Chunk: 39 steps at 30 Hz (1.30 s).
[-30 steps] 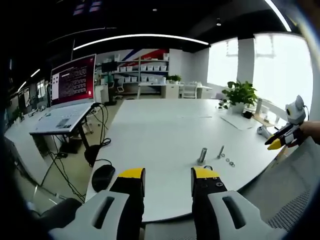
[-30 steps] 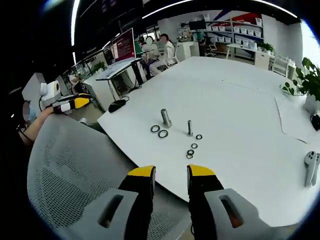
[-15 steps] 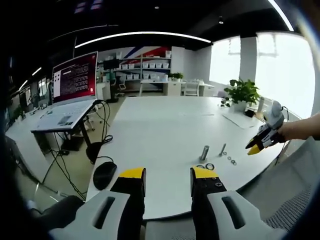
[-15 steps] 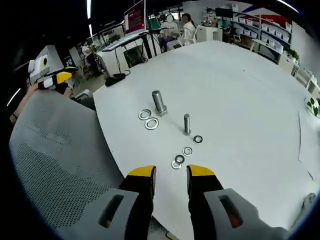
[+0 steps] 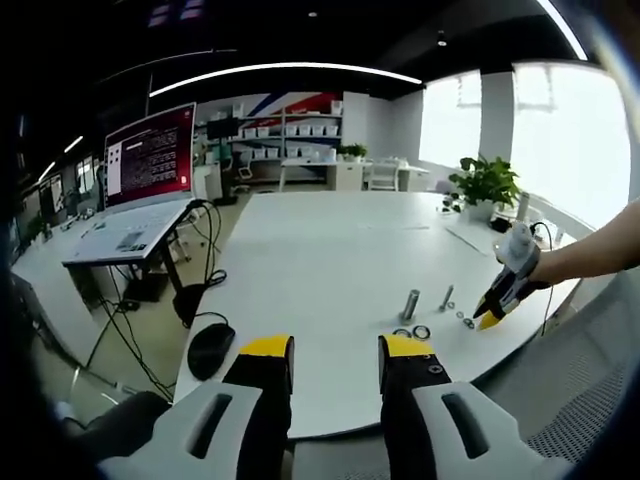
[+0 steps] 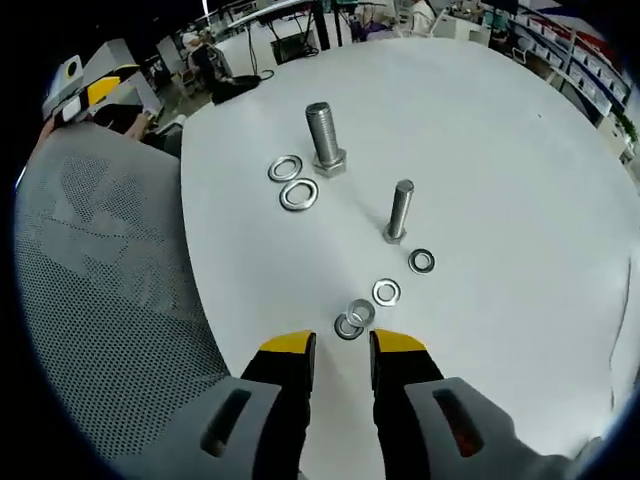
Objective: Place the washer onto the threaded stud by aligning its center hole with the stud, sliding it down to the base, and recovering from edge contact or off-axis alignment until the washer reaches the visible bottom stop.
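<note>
Two threaded studs stand upright on the white table (image 6: 520, 170): a thick one (image 6: 323, 137) with two large washers (image 6: 291, 182) beside it, and a thin one (image 6: 398, 211) with small washers (image 6: 385, 292) near its foot. Two overlapping small washers (image 6: 352, 319) lie just ahead of my right gripper (image 6: 341, 349), which hovers above them with its jaws a narrow gap apart and nothing between them. My left gripper (image 5: 335, 352) is open over the table's near edge, well short of the studs (image 5: 409, 305). The right gripper (image 5: 492, 308) enters the left gripper view beside the washers.
A grey mesh chair back (image 6: 100, 300) stands against the table edge to the left of the right gripper. A black mouse (image 5: 207, 351) lies by the table's left edge. A potted plant (image 5: 484, 187) and papers sit at the far right; a laptop on a stand (image 5: 140, 190) is off to the left.
My right gripper has come down and forward toward the small washers, which now lie just before its tips. In the left gripper view it has dropped to the table. My left gripper has held still.
</note>
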Available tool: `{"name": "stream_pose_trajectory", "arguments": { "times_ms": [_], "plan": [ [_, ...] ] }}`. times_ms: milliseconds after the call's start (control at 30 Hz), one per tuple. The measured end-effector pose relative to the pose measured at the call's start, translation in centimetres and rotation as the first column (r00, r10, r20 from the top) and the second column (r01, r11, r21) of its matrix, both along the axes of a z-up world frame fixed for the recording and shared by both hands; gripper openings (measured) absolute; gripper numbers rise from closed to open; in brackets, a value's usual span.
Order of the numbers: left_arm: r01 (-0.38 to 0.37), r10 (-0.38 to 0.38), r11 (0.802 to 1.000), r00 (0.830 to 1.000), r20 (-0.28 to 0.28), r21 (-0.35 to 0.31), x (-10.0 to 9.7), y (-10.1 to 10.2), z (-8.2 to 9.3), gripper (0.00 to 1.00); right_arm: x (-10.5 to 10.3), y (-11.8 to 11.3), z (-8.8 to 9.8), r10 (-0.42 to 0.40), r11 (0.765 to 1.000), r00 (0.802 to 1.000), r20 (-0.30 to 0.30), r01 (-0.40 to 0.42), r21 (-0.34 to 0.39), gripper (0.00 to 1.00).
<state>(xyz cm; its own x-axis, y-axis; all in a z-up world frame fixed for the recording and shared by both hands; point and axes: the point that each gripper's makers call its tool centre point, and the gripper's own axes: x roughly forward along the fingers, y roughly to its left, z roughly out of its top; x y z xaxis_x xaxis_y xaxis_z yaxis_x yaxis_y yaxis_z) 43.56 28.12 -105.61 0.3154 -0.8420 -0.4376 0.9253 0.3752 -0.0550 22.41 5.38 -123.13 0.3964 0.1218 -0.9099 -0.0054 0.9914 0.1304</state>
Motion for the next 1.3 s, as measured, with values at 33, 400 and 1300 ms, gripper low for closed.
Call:
{"name": "stream_pose_trajectory", "arguments": {
  "times_ms": [33,400,1300],
  "plan": [
    [0.001,-0.001,1.000,1.000,-0.003,0.003,0.0,0.0,-0.1,0.32,0.1,0.0,-0.3,0.008,1.000,1.000,-0.006,-0.008,0.001,0.24],
    [0.001,-0.001,1.000,1.000,-0.003,0.000,0.0,0.1,-0.2,0.32,0.8,-0.5,-0.8,0.148,0.983,0.986,-0.074,-0.156,-0.101,0.21],
    [-0.002,0.002,1.000,1.000,-0.004,-0.003,-0.4,-0.1,0.3,0.31,2.9,-1.3,-1.0,0.275,0.943,0.946,-0.171,-0.300,-0.143,0.19]
  ]
}}
